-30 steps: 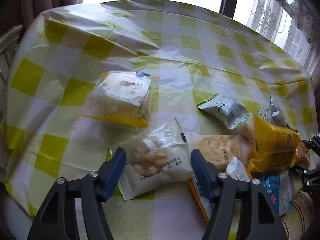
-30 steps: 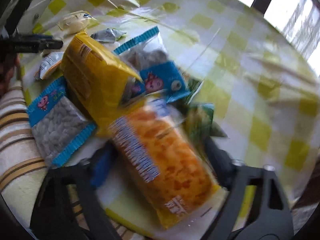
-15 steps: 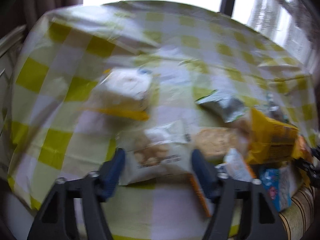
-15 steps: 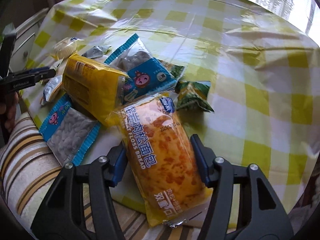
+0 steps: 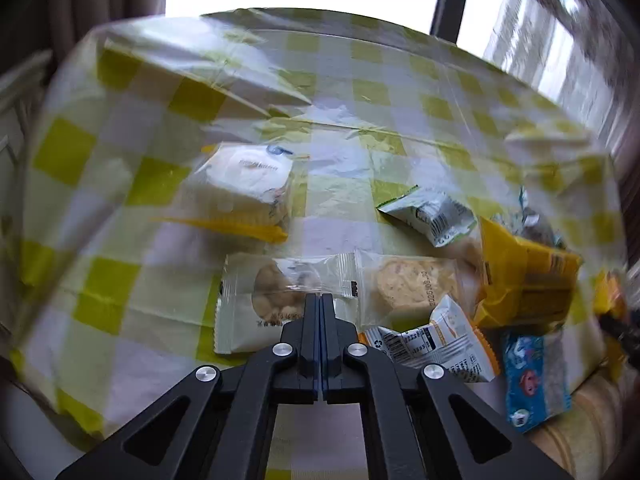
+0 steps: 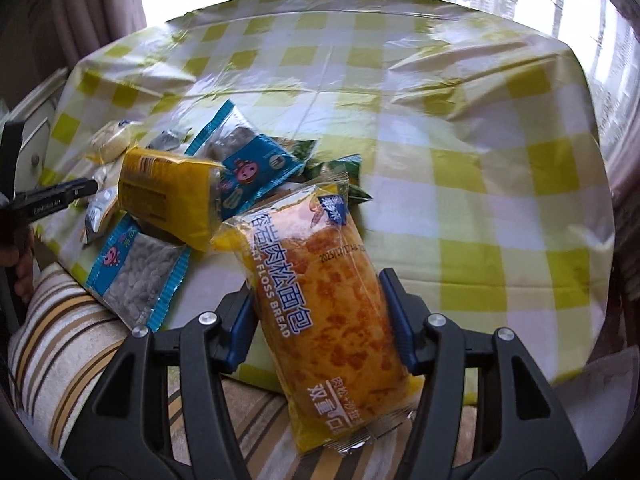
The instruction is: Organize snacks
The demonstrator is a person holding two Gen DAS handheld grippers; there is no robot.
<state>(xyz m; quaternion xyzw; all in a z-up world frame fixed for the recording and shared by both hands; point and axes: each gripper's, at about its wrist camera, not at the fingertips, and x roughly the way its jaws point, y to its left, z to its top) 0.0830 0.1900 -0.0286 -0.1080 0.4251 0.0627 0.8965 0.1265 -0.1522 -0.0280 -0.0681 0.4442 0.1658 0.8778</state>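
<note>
The right claw (image 6: 318, 320) holds the meat floss bread packet (image 6: 320, 292) across its middle, both blue pads pressed against the wrapper's sides, the packet tilted and apparently lifted clear of the table (image 6: 460, 128) near its front edge. The wrapper is slick and puffed with air, so the likeliest trouble is the packet sliding out lengthwise or pivoting between the pads if the wrist tips further; squeezing harder would probably crush the soft bread inside. The left claw (image 5: 322, 308) has its jaws drawn together over the clear cookie packet (image 5: 280, 300); blur and the jaws' own bulk leave it unclear whether any film is pinched between them, so I cannot tell if that packet is held. If it has caught only a fold of film, the packet could tear free or drag its neighbour, the cracker packet (image 5: 404, 284), along with it. Around the right claw the pile is crowded: a yellow box-shaped pack (image 6: 168, 196) leans on a blue seed packet (image 6: 136, 276) that overhangs the table edge above a striped cushion (image 6: 60, 340), and could be knocked off by a careless sweep. A second blue packet (image 6: 252, 168) and a green sachet (image 6: 348, 176) lie just behind the bread, blocking a straight push forward.
</note>
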